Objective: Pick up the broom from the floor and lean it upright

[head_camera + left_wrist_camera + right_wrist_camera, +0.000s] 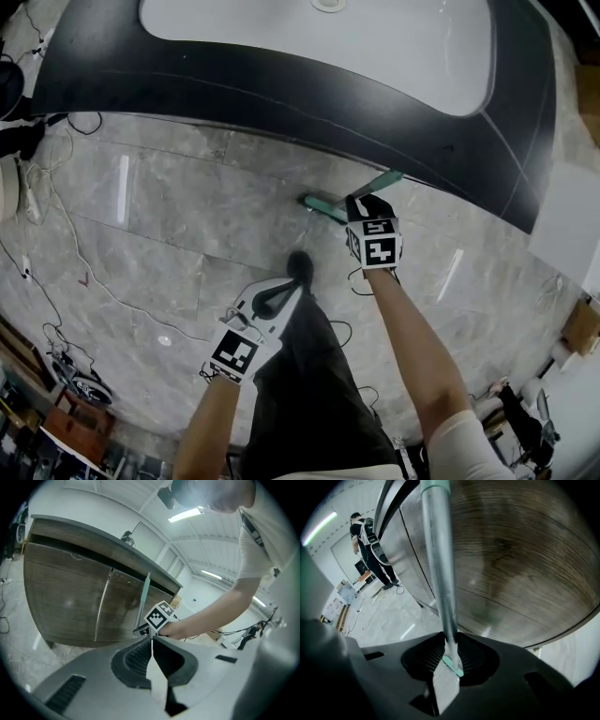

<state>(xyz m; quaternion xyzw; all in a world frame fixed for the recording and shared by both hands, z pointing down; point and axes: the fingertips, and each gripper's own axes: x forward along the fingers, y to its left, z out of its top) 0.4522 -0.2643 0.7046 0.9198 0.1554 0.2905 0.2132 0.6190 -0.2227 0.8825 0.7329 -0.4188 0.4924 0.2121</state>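
Note:
The broom [325, 210] has a silver handle [440, 573] with teal fittings and stands steeply against the wooden cabinet [520, 564]. My right gripper [362, 202] holds it low by the cabinet's foot. In the right gripper view the handle runs down between the ribbed pads [436, 654], with a teal band at the jaws, so my right gripper [450, 657] is shut on it. The left gripper view shows the handle [145, 595] rising above the right gripper's marker cube [161, 615]. My left gripper [284, 296] [151, 645] hangs apart over the floor, jaws shut on nothing.
A dark counter [281, 89] with a white sink [375, 37] overhangs the cabinet front [70, 597]. Cables [56, 234] trail over the marble floor at left, with clutter [56, 403] at the lower left and boxes [581, 328] at right. A person [370, 541] stands far off.

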